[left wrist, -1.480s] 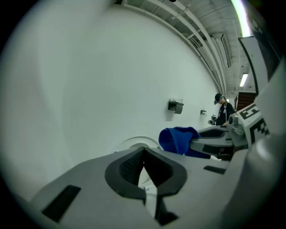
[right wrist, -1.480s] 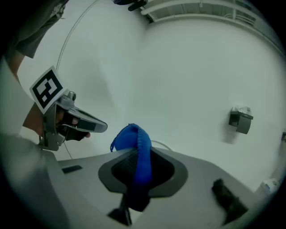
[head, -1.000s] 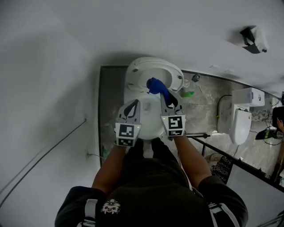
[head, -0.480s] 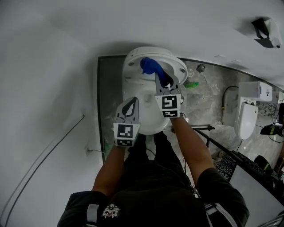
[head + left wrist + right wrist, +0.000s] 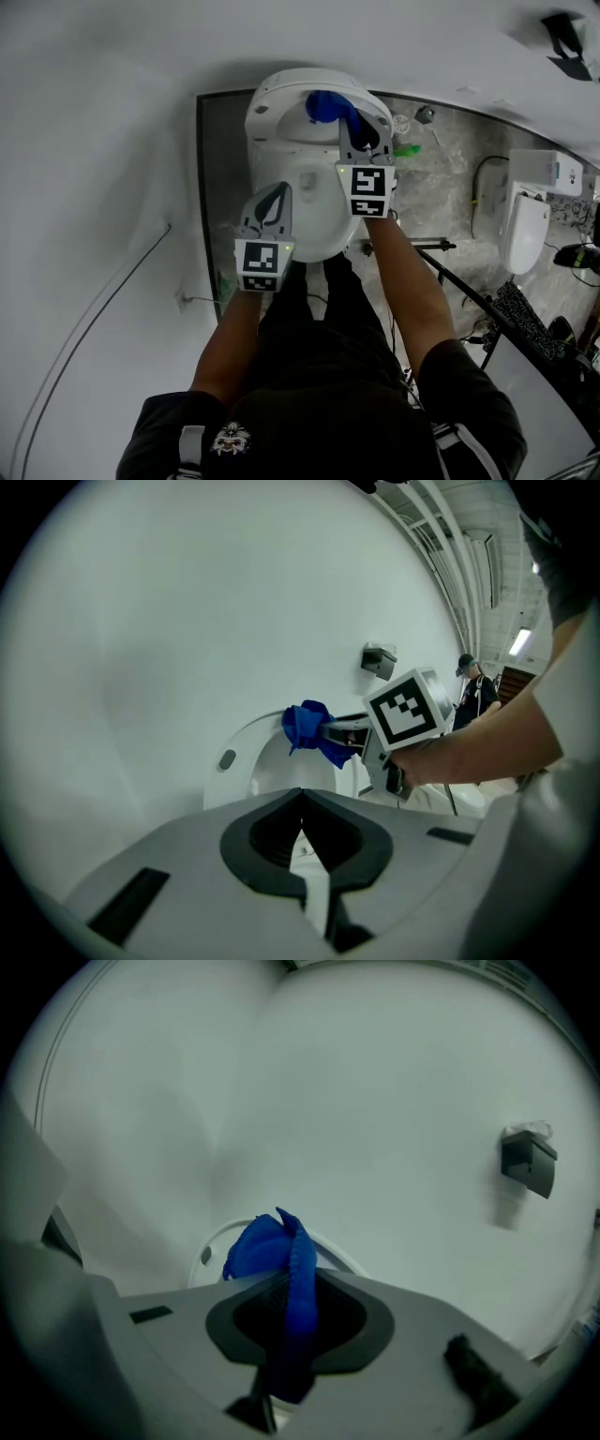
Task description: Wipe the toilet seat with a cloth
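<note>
While pinching cloth [image 5: 325, 106] in right gripper [image 5: 361, 136] jaws, pushed forward, toilet seat [image 5: 274, 141] rear now just ahead; left gripper [image 5: 274, 197] jaws pressed together

We count two grippers, the left gripper [image 5: 277, 190] and the right gripper [image 5: 351, 119]; one blue cloth [image 5: 323, 106]; two toilets, the near toilet [image 5: 272, 108] and the far toilet [image 5: 525, 239]; one dark wall fixture [image 5: 567, 42].

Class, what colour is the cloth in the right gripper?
Blue cloth, clearest in the right gripper view.
</note>
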{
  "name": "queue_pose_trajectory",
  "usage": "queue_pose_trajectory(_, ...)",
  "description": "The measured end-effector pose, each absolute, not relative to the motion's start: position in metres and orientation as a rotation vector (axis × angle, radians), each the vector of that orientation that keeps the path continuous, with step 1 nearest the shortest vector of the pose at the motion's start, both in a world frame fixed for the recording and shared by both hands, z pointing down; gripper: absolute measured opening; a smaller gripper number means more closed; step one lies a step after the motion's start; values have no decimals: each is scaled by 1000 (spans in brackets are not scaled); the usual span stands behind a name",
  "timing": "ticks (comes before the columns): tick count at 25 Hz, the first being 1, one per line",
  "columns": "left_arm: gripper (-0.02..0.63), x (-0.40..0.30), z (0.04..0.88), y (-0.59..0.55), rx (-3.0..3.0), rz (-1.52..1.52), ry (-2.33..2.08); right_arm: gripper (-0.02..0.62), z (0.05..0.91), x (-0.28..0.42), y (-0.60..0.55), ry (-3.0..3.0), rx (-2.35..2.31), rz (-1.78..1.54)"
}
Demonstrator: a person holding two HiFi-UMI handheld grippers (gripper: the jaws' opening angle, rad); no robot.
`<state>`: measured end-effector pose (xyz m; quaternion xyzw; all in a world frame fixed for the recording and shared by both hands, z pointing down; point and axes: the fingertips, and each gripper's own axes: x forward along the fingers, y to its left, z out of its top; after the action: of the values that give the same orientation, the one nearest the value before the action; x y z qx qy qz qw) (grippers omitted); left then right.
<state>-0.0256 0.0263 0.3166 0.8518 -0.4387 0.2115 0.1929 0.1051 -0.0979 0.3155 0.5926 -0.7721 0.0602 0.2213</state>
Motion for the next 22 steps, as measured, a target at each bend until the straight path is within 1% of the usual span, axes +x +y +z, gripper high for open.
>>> queue_pose_trajectory(13,9,13,342,59,2363,653,-1120,64,342,176,-78,-2013,1739,229)
queue_pose_trajectory(22,9,29,364,68,2349,681,-1084,64,369,192,-63,-1992,1741,247)
